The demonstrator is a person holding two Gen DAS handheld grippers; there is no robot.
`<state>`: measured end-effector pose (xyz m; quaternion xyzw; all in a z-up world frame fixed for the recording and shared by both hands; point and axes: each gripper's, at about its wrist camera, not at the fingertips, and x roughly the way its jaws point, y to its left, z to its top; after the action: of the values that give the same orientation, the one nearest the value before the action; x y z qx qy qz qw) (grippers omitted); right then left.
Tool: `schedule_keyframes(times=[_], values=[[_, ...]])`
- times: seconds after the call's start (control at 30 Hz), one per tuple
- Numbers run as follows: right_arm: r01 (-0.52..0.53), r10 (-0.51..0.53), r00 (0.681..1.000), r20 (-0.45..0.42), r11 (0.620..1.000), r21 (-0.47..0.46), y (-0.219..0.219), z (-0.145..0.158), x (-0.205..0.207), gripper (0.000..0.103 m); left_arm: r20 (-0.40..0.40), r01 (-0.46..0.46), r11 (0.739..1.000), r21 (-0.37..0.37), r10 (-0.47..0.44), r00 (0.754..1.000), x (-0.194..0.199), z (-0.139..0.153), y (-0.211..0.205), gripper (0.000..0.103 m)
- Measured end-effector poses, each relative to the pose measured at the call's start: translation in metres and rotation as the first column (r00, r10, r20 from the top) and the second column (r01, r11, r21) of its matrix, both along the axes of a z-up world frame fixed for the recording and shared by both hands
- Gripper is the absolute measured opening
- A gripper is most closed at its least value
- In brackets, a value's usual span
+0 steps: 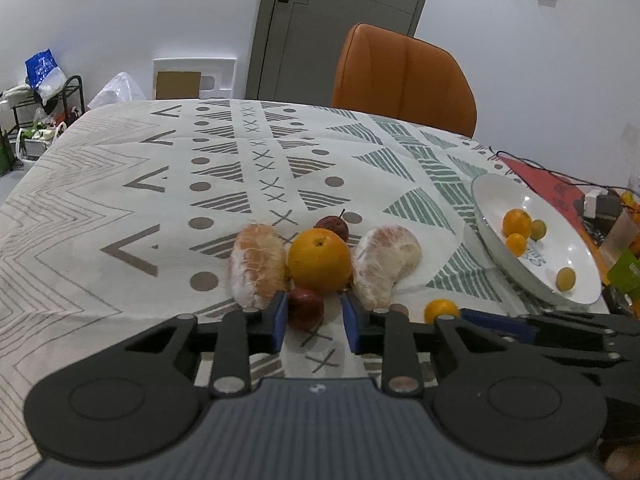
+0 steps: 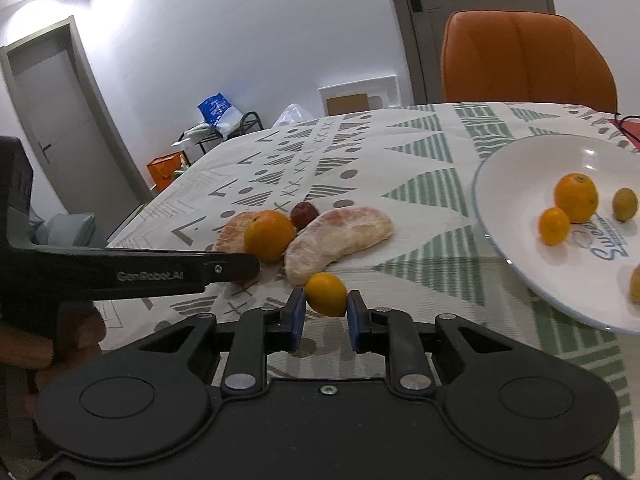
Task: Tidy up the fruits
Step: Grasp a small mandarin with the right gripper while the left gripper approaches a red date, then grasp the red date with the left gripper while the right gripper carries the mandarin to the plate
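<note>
A patterned tablecloth (image 1: 120, 184) covers the table, with an orange chair (image 1: 404, 76) and grey door (image 1: 320, 20) at its far side. The left gripper (image 1: 314, 320) gapes around a dark red fruit (image 1: 306, 308); the right gripper (image 2: 326, 312) is spread about a small orange (image 2: 326, 294). Right lies the white plate (image 2: 520, 184).

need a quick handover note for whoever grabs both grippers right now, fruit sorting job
Left gripper: open, fingers on either side of a dark red fruit on the tablecloth, not closed on it.
Right gripper: pads flank a small orange citrus; contact cannot be told.
Done: four small fruits already on the white plate, two orange, two greenish.
Left on the cloth: big orange, two peeled pomelo segments, second dark red fruit, plus the two at the grippers.
</note>
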<state>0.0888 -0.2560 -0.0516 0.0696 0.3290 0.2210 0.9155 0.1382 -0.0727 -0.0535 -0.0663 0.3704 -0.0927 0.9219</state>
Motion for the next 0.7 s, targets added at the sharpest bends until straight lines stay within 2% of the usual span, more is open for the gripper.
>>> schedule_keyframes(times=[0.2,0.3,0.7], values=[[0.027,-0.027,1.000,0.008,1.000,0.011,-0.014,0.001,-0.005,0.021,-0.006,-0.008,1.000,0.027,0.008,1.000,0.004,-0.007,-0.008,0.020],[0.044,-0.044,0.999,0.018,0.999,0.021,-0.021,0.004,-0.008,0.021,-0.001,-0.006,1.000,0.005,0.006,1.000,0.002,-0.003,-0.009,0.020],[0.133,-0.136,0.988,0.066,0.990,0.055,-0.058,0.017,-0.016,0.020,0.052,0.042,0.999,0.000,-0.042,0.998,-0.002,0.018,-0.032,0.020]])
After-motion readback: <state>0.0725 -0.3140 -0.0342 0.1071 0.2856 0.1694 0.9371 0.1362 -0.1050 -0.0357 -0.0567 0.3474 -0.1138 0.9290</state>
